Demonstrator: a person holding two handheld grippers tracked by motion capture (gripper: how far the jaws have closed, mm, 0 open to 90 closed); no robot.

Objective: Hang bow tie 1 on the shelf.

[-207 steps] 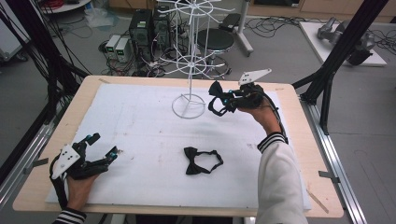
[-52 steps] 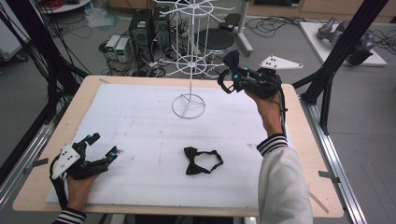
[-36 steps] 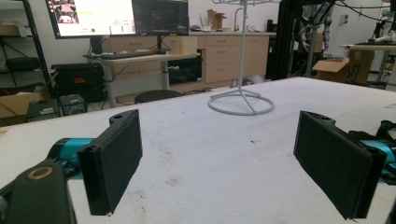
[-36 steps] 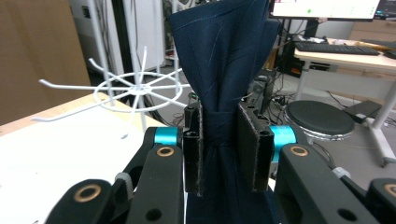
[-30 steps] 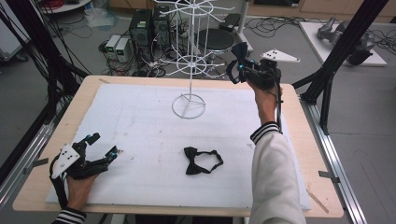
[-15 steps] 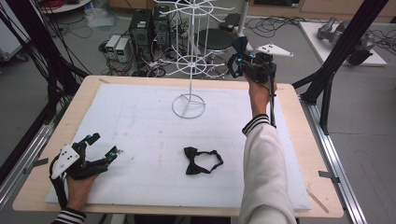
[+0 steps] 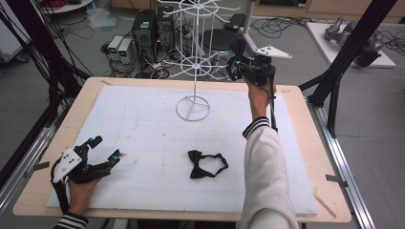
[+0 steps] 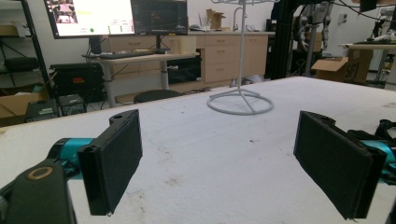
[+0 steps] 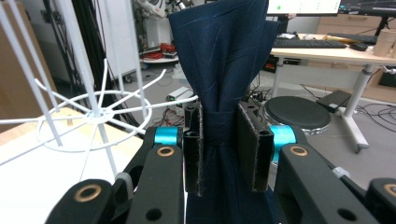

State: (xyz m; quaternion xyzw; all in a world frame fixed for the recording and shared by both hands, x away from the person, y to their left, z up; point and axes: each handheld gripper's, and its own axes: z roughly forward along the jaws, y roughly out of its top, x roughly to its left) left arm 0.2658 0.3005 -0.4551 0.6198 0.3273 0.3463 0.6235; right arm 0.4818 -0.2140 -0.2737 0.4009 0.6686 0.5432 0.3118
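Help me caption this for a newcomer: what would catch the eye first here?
The right gripper, raised at the table's far edge, clamps a navy bow tie at its knot beside the white wire rack. A black bow tie lies on the white mat near the front. The left gripper rests open at the near left corner.

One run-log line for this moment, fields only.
right gripper: shut on navy bow tie, raised beside white wire rack | left gripper: open, resting on table | black bow tie: lying on white mat
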